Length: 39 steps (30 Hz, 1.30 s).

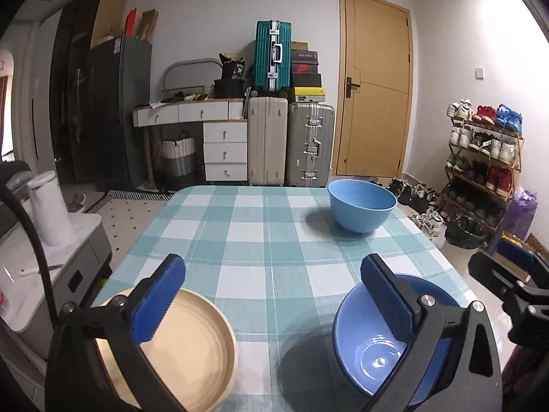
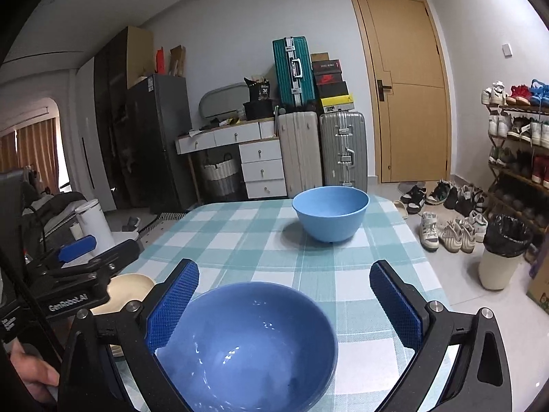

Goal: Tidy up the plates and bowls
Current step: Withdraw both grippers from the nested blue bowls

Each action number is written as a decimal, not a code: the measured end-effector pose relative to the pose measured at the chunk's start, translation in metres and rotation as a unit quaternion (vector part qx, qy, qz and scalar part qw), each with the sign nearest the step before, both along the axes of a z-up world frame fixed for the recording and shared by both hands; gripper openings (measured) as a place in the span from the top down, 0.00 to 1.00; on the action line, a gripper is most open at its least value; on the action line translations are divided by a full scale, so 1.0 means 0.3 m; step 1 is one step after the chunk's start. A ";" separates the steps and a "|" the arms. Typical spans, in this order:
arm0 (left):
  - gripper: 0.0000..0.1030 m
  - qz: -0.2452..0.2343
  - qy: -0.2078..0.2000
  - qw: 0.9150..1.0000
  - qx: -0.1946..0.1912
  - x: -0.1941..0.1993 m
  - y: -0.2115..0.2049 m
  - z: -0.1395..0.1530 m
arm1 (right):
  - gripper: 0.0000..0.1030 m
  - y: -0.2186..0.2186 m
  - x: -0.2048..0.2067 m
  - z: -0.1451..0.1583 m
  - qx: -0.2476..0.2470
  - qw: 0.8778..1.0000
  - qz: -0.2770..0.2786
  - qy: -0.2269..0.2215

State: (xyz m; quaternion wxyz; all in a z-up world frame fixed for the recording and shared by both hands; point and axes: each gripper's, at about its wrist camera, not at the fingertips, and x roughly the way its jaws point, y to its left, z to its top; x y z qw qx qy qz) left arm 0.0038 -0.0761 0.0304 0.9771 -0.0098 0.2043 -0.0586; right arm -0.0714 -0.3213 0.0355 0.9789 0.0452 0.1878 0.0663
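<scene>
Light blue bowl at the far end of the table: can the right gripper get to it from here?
Probably yes. The right gripper is open, holding nothing, and bare tablecloth lies before the light blue bowl; only the dark blue bowl beneath it needs clearing.

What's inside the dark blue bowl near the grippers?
The dark blue bowl looks empty: only shiny light spots show on its glazed inside. The right gripper hides its near edge, so that bit cannot be checked.

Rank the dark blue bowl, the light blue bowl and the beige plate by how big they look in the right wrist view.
1. dark blue bowl: by far the largest, but it sits nearest the camera.
2. light blue bowl: farther away, so its true size may be closer.
3. beige plate: looks smallest, but mostly hidden behind the left gripper, so unsure.
</scene>
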 end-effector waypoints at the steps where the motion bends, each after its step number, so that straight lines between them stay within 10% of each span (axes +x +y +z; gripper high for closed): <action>1: 0.00 0.001 -0.002 1.000 0.004 -0.005 -0.006 -0.002 | 0.01 0.000 -0.003 0.000 -0.002 1.000 0.000 0.001; 11: 0.00 0.005 -0.004 0.999 0.044 -0.015 -0.052 -0.013 | 0.01 0.002 -0.013 -0.008 0.002 1.000 0.005 0.011; 39: 0.00 0.018 0.095 0.995 -0.039 0.048 0.087 -0.063 | 0.01 -0.160 0.051 -0.048 0.143 0.988 -0.006 0.064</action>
